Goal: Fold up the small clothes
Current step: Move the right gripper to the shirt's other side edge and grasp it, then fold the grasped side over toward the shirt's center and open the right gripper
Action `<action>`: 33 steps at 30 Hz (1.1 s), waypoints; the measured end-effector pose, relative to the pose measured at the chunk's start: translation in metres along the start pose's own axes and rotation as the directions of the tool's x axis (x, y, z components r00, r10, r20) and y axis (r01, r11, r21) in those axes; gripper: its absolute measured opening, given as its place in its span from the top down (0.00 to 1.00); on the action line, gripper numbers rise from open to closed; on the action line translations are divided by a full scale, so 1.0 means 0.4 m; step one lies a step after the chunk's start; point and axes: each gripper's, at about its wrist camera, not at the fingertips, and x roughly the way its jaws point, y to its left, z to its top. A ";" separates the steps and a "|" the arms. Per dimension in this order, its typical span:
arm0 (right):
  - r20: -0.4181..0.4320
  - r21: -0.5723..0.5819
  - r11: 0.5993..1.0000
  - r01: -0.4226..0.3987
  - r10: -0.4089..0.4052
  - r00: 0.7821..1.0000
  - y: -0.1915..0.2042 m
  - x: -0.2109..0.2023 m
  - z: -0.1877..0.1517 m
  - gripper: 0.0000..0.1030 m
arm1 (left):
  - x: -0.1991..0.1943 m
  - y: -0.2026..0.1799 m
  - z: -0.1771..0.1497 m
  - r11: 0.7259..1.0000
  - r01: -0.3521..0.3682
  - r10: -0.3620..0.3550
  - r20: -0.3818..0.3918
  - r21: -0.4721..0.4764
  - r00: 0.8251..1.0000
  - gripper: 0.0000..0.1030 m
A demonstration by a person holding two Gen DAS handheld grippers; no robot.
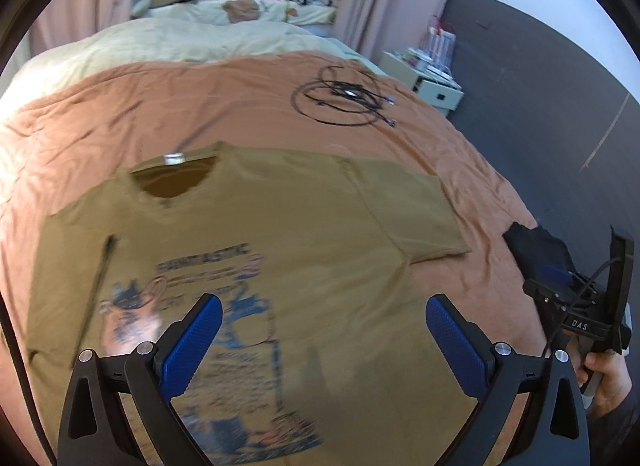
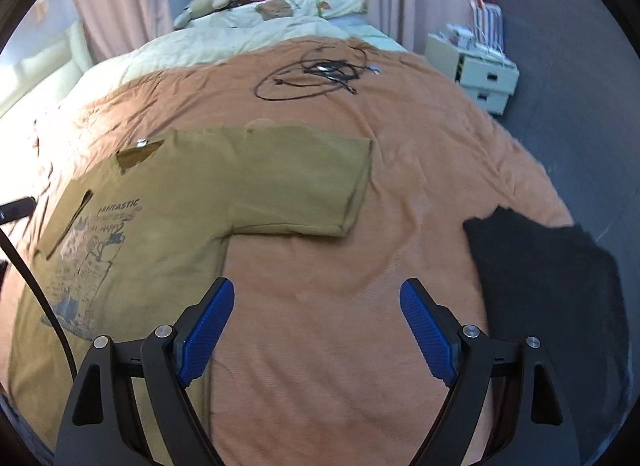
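**Lying flat: olive T-shirt on bed, both grippers released**

Spanning the left and centre of the bed, the olive T-shirt lies face up on the orange-brown bedspread, collar away from the cameras, one short sleeve spread out to the right. A thin dark strip, unidentified, lies diagonally across its left chest. A black cable crosses the right wrist view's left edge.

The chest print is blue-grey line art; the top word reads "FANTASTIC", a lower line ends in "HAPPY", and the rest is illegible. A small white tag sits at the collar.

The left gripper hangs over the shirt's printed front, ribbed blue pads wide apart, nothing between them. The right gripper hangs over bare bedspread just right of the shirt, likewise spread and empty. Its housing reads "DAS" in the left wrist view.

Further right, a dark folded garment rests at the bed's edge. Coiled black cables lie beyond the shirt. A pale drawer unit stands on the grey floor.
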 end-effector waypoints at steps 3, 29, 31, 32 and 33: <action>0.002 0.073 0.995 -0.066 0.066 0.998 -0.065 0.019 0.009 0.18 | 0.047 -0.036 0.017 0.999 0.025 -0.024 -0.011 0.029 1.000 0.05; -0.030 0.380 0.872 -0.308 0.345 0.938 -0.281 0.378 0.110 0.54 | 0.441 -0.124 0.072 0.995 0.096 -0.089 -0.174 0.028 0.981 0.83; -0.050 0.402 0.868 -0.290 0.338 0.940 -0.284 0.409 0.118 0.60 | 0.458 -0.119 0.069 0.995 0.103 -0.098 -0.191 0.016 0.977 0.86; -0.055 0.411 0.866 -0.284 0.335 0.941 -0.286 0.418 0.121 0.61 | 0.465 -0.118 0.068 0.994 0.105 -0.100 -0.197 0.015 0.975 0.86; -0.060 0.417 0.866 -0.274 0.327 0.943 -0.288 0.427 0.124 0.62 | 0.470 -0.119 0.066 0.994 0.108 -0.103 -0.198 0.016 0.975 0.86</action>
